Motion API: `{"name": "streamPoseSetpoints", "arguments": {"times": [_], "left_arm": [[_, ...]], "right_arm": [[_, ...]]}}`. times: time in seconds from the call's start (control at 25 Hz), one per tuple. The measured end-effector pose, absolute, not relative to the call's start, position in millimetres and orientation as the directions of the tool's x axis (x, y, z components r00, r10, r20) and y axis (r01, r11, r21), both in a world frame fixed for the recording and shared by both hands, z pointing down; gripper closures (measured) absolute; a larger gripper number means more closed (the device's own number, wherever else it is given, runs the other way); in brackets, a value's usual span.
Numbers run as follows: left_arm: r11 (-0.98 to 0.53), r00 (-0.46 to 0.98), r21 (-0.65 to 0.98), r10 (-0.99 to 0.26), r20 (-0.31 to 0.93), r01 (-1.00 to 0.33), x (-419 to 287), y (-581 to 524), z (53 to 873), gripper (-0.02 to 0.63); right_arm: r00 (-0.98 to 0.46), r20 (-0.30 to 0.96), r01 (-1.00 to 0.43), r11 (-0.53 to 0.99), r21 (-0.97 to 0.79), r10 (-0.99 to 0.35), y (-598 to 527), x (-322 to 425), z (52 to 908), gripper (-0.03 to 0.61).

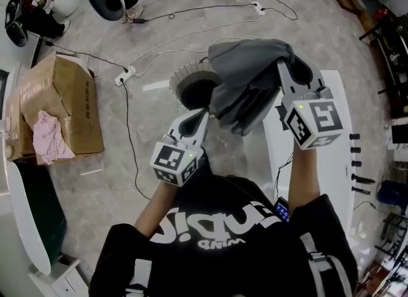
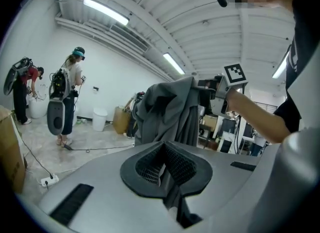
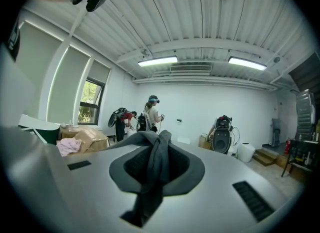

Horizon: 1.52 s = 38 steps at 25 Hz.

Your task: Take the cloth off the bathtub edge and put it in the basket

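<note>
A grey cloth (image 1: 248, 79) hangs bunched in the air above the floor, between both grippers. My right gripper (image 1: 284, 67) is shut on its upper part; in the right gripper view the cloth (image 3: 156, 159) lies folded over and between the closed jaws of the right gripper (image 3: 157, 166). My left gripper (image 1: 203, 116) is lower and to the left, at the cloth's bottom edge, and a dark strip of cloth (image 2: 176, 208) trails from its closed jaws. The round white basket (image 1: 182, 74) stands on the floor just behind the cloth. The white bathtub edge (image 1: 336, 92) is on the right.
A cardboard box (image 1: 70, 98) with a pink cloth (image 1: 48, 135) sits at the left. Cables and a power strip (image 1: 125, 72) cross the floor. Two people (image 2: 67, 94) work at the far wall. Another white tub rim (image 1: 25, 222) is at the lower left.
</note>
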State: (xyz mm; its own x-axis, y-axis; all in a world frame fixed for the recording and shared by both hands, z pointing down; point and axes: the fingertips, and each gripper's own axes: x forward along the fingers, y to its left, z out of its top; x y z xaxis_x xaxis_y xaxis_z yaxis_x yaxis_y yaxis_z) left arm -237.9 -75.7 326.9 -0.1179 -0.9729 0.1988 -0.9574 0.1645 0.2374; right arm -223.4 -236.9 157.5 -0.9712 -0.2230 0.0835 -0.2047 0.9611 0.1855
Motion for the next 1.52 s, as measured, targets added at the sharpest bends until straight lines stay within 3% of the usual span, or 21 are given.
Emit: {"name": "streamPoseSetpoints", "arguments": {"times": [0.28, 0.52, 1.12, 1.52], "left_arm": [[0.186, -0.137, 0.24, -0.969, 0.205, -0.953, -327, -70, 323, 0.6], [0.209, -0.159, 0.242, -0.965, 0.208, -0.948, -374, -72, 321, 0.6], [0.244, -0.173, 0.286, -0.952, 0.253, -0.927, -394, -101, 345, 0.6], [0.319, -0.212, 0.338, -0.925, 0.317, -0.886, -419, -127, 411, 0.6]], "right_arm": [[-0.98, 0.056, -0.177, 0.97, 0.164, -0.189, -235, -327, 147, 0.543], [-0.983, 0.074, -0.157, 0.977, 0.145, -0.169, -234, -373, 154, 0.543], [-0.977, 0.181, -0.101, 0.992, 0.072, -0.113, -253, -401, 207, 0.543], [-0.947, 0.318, -0.048, 0.999, -0.023, -0.038, -256, -410, 342, 0.543]]}}
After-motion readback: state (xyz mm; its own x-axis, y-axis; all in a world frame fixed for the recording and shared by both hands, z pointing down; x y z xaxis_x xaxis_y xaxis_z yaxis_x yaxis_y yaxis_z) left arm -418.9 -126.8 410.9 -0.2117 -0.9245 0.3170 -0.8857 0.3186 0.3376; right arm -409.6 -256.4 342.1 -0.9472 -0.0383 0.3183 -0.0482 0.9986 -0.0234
